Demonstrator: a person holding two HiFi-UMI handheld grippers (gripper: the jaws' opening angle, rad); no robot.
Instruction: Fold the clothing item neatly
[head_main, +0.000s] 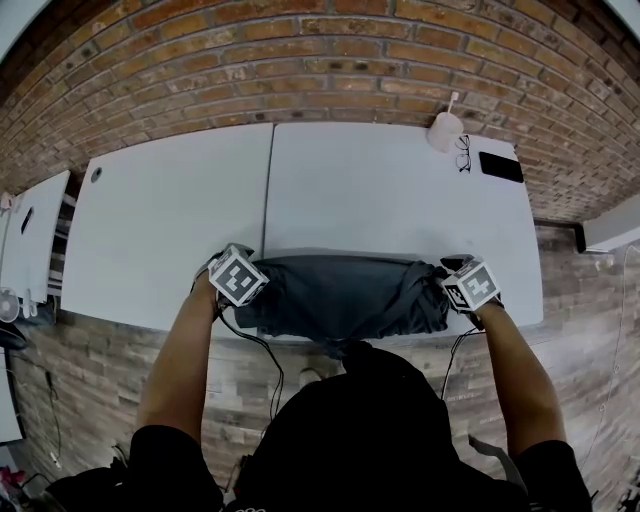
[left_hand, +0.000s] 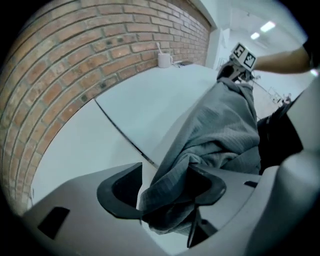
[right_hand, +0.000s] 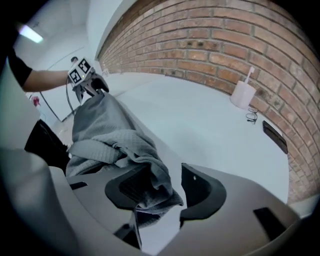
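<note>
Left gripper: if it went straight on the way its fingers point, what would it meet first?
The grey garment: it lies between the open fingers of the left gripper and bunches up straight ahead. Beyond it, probably the right gripper.

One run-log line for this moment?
garment: grey, bunched on table, near edge | left hand-held gripper: open, cloth between jaws | right hand-held gripper: open, cloth between jaws

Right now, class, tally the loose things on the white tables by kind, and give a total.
Grey waffle-textured fabric garment: 1
White round cup holding a stick: 1
Black-framed eyeglasses: 1
Black flat rectangular phone: 1
Total: 4
</note>
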